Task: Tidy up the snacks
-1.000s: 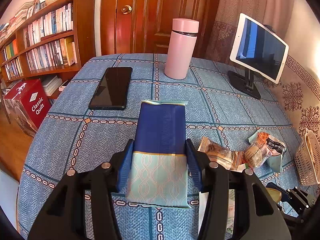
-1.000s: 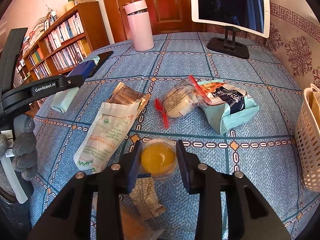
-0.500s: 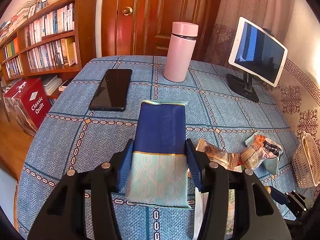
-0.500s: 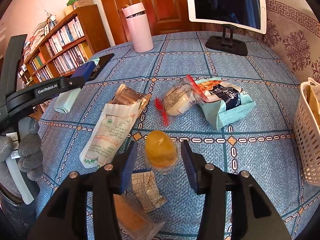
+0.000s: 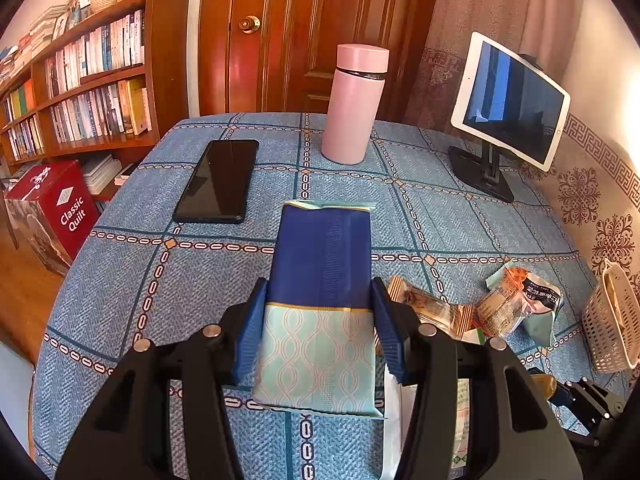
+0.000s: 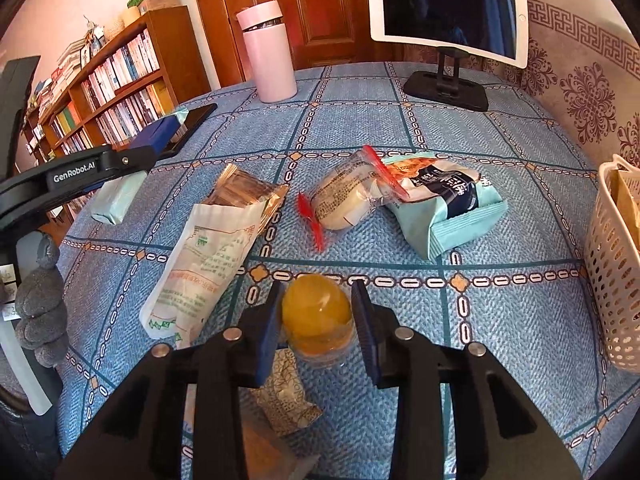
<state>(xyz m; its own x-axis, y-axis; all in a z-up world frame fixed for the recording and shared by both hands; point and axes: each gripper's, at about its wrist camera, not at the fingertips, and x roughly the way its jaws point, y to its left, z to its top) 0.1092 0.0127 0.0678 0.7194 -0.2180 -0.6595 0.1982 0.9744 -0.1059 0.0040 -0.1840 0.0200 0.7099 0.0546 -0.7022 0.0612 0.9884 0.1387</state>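
- The orange jelly cup [image 6: 318, 316] sits low in the right wrist view, on the blue checked tablecloth [image 6: 500, 312], squeezed between the blue pads of the right gripper [image 6: 318, 314] — both pads touch its sides and the jaws stand narrow.
- The blue-and-mint snack pack [image 5: 320, 300] lies flat on the cloth, clamped at its sides by the left gripper [image 5: 318, 324], jaws partly open to the pack's width.
- Just left of the cup lies a white pouch with green print [image 6: 204, 264]; its upper end overlaps a brown striped wrapper [image 6: 248, 192].
- Beyond the cup, a clear bag with a red seal [image 6: 346, 196] leans against a mint snack bag [image 6: 444, 200].
- A small patterned sachet [image 6: 286, 396] lies under the right gripper's fingers.
- A cream perforated basket [image 6: 616, 272] stands at the right edge of the table, something tan inside it.
- Farther back: a pink flask [image 5: 354, 104], a black phone [image 5: 218, 182] lying flat, and a tablet on a stand [image 5: 508, 100].
- A grey-gloved hand [image 6: 42, 304] holds the left gripper's handle — a bookshelf [image 5: 80, 92] stands behind.
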